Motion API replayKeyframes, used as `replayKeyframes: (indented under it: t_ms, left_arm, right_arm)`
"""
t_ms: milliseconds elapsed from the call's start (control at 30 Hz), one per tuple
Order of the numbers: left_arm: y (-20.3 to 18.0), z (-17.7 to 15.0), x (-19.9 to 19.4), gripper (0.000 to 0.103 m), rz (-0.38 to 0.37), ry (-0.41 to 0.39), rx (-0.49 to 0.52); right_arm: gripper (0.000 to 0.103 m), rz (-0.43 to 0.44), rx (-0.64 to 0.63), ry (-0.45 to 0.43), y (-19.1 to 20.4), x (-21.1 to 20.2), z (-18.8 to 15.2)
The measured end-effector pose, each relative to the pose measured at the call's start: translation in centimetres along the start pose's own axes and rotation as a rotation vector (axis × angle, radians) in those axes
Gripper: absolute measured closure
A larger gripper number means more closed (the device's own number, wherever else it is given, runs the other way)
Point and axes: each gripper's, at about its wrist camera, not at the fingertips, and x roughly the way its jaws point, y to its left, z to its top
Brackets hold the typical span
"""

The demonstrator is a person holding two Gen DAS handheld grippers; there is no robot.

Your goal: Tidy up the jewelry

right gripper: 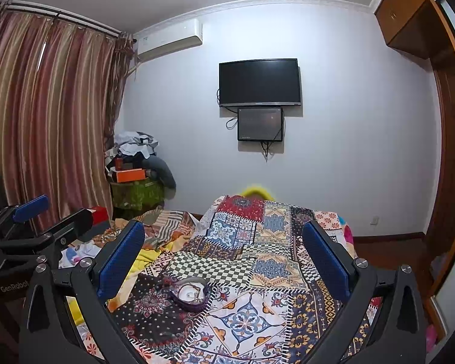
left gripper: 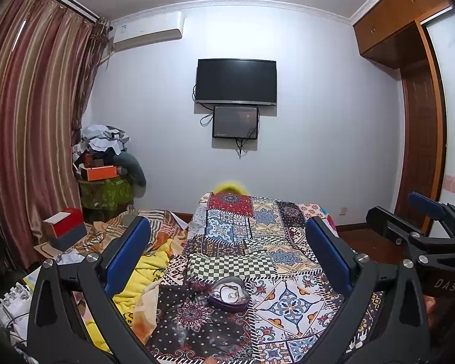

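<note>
Both grippers hang with jaws wide and empty, left gripper (left gripper: 227, 251) and right gripper (right gripper: 224, 253), above the bed (left gripper: 288, 297). Between them, on the patchwork quilt, sits a heart-shaped tray (left gripper: 228, 295) holding jewelry (left gripper: 232, 294). Nothing seems started; next comes a descent and a fine pinch. Curtains (left gripper: 30, 121) and a TV (left gripper: 236, 80) stand behind.

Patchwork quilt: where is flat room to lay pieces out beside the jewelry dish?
Free: the patchwork quilt right of the jewelry dish, and the checkered patch behind it. Crowded: rumpled yellow blanket and boxes to the left.
</note>
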Motion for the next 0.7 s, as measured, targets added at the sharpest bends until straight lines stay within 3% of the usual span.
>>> replayKeyframes:
  t_ms: [700]
  left_arm:
    - [-0.30, -0.38, 0.60, 0.001, -0.015, 0.019, 0.005]
  right_arm:
    - [0.000, -0.017, 0.007, 0.017, -0.33, 0.49, -0.07]
